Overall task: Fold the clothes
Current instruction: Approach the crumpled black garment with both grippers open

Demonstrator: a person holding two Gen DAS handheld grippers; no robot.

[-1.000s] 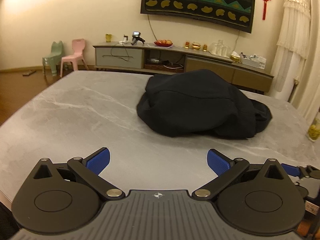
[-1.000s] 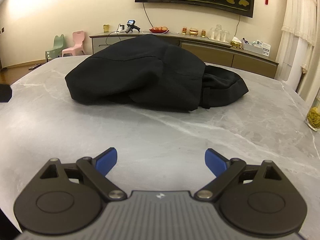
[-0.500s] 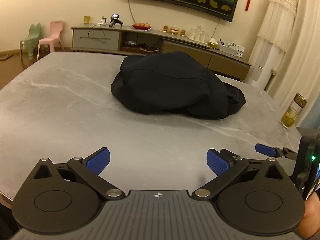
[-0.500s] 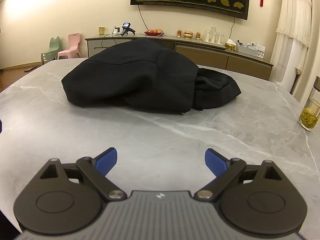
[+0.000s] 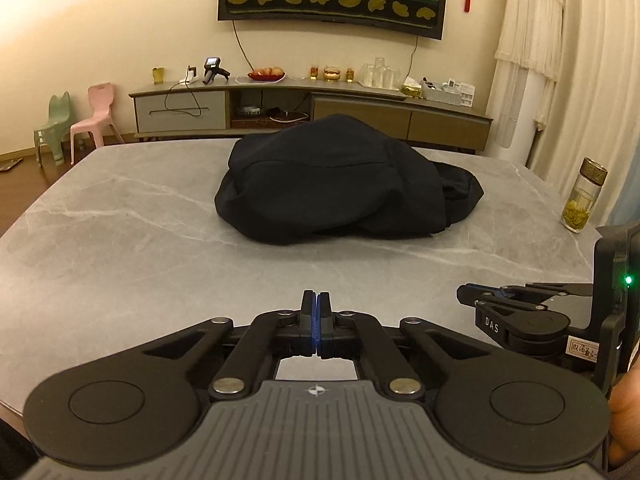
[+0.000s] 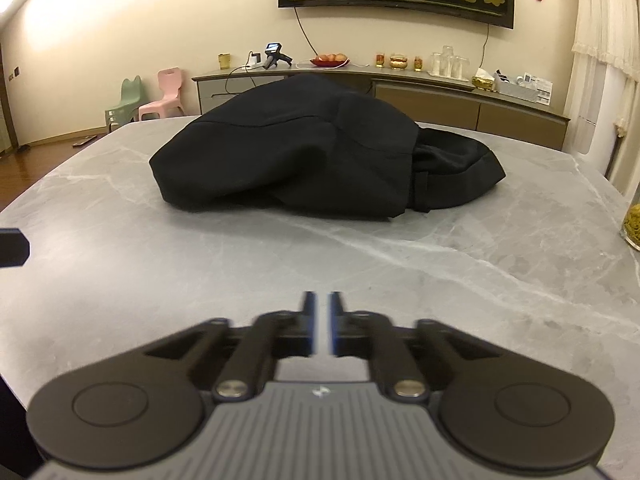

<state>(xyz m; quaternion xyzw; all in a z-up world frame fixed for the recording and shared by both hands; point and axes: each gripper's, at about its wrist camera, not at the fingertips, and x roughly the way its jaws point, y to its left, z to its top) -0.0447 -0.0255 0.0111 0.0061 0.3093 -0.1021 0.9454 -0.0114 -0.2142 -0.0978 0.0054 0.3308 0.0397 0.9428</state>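
A black garment lies bunched in a heap on the middle of the grey marble table; it also shows in the right wrist view. My left gripper is shut and empty, low over the near part of the table, well short of the garment. My right gripper is nearly shut with a thin gap between the pads, empty, blurred by motion. It also shows from the side in the left wrist view, to the right of the left gripper.
A glass bottle of tea stands near the table's right edge and shows in the right wrist view. Behind the table are a long low cabinet with glassware and fruit, two small plastic chairs and a white curtain.
Both grippers have closed from wide open: the left fully, the right almost. The left view has swung so the garment sits centred and the right gripper shows at its right edge.
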